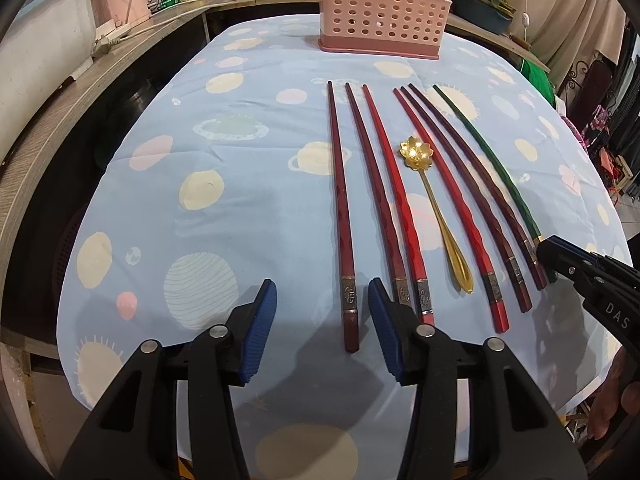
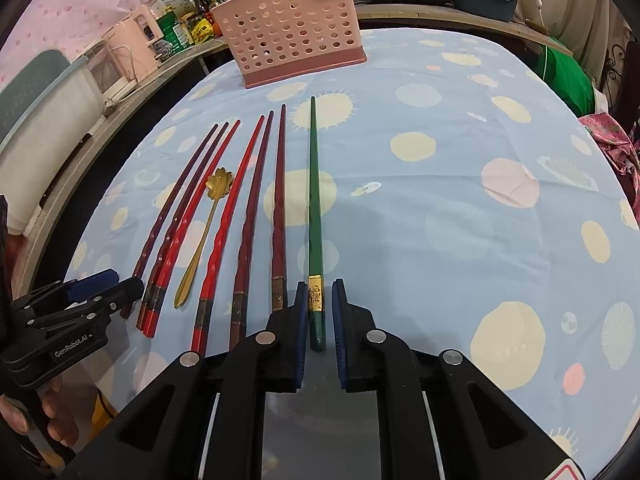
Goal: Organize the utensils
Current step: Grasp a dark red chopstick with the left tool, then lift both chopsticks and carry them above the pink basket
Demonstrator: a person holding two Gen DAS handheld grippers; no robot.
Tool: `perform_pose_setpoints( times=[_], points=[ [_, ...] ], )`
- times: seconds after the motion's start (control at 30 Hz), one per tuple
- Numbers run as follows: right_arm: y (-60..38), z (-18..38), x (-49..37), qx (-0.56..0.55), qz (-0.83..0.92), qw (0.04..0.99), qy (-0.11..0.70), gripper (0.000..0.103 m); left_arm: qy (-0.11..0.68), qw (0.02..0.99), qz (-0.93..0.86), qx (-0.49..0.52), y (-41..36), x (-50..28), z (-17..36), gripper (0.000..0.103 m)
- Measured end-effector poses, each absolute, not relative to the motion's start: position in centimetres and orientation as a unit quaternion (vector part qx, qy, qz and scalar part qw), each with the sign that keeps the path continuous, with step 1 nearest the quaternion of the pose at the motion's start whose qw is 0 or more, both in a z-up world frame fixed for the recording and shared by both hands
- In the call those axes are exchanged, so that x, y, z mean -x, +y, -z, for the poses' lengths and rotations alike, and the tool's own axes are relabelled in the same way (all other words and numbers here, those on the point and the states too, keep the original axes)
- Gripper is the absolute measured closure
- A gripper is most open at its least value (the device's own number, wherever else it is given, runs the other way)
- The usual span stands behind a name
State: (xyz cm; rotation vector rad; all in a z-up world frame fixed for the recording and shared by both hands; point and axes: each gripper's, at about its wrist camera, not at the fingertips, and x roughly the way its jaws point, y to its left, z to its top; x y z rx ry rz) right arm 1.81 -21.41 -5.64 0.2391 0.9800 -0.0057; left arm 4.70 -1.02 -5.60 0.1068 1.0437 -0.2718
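Blue cloth printed with planets covers the table [image 1: 240,216], and kitchen clutter lines the counter behind it; at the far edge stands one pink perforated holder [image 1: 380,12], with no utensil showing in it.

Nearest the left edge, the left gripper [image 1: 321,300] hangs over the near edge with its blue pads apart; the butt of the leftmost red chopstick [image 1: 336,184] lies between them, untouched. Six red and maroon chopsticks lie side by side, tips toward the holder; one gold spoon [image 1: 416,152] with a flower-shaped bowl rests among them, three sticks on each side of it. Rightmost lies one green chopstick [image 2: 314,200], which makes seven chopsticks; its gold-banded butt sits between the pads of the right gripper [image 2: 319,292], which are drawn in narrow on it, though the stick looks to be flat on the cloth.

Sorting seems to be only beginning, with the first pick-ups under way. Next, the right hand likely needs to lift the green stick clear, swing it upright and lower it tip-first into the holder; the left must pinch its own stick squarely so that it does not roll.
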Motion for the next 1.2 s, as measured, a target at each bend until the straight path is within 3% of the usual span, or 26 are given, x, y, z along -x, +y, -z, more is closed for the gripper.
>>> perform_pose_setpoints(
  times=[0.37, 1.2],
  points=[
    [-21.4, 5.6, -1.7, -0.115, 0.002, 0.876, 0.468, 0.092, 0.499, 0.853, 0.147, -0.046, -1.1, -4.4, 5.5, 0.096],
    [-22.6, 2.4, -1.7, -0.131, -0.006, 0.889, 0.438, 0.096, 0.476, 0.866, 0.152, -0.006, -0.1, -4.7, 0.9, 0.096]
  ],
)
